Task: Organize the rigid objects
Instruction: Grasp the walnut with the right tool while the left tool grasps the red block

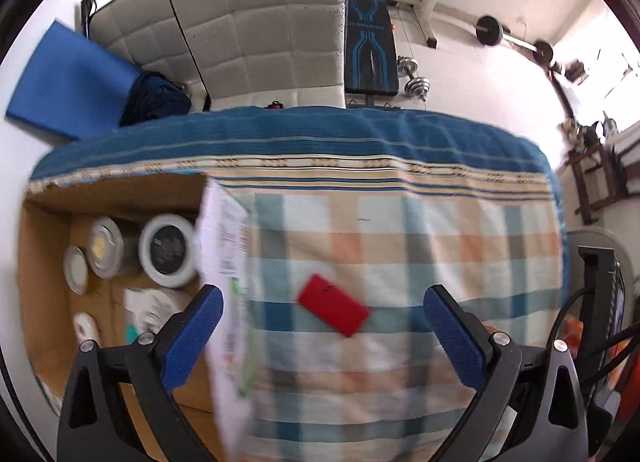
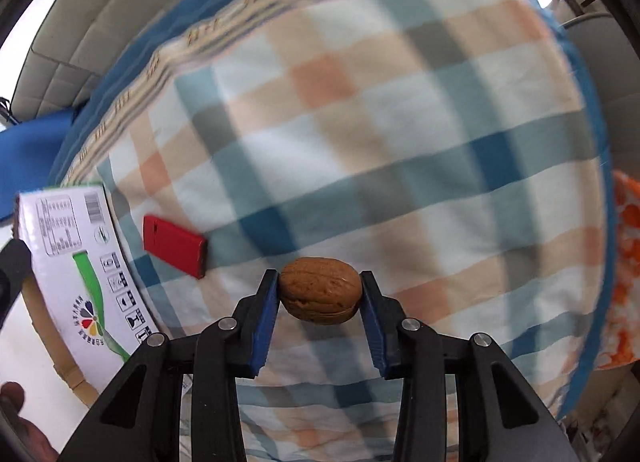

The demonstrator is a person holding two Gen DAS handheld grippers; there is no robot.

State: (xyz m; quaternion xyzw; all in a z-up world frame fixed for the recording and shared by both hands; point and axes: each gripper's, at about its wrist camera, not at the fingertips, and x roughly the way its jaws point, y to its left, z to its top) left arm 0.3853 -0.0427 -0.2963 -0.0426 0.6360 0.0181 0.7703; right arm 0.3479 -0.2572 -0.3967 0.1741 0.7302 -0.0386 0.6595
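Currently the right gripper (image 2: 320,294) is clamped on a brown walnut (image 2: 319,290), its blue pads (image 2: 267,322) pressing both ends, just above the checked tablecloth (image 2: 360,122). A red flat case (image 2: 174,246) lies on the cloth near the walnut, beside the printed flap (image 2: 76,262) of a cardboard box (image 1: 44,262). The left gripper (image 1: 323,302) hangs with jaws wide apart and nothing between them, over the red case. Inside the box stand several round tins (image 1: 168,248).
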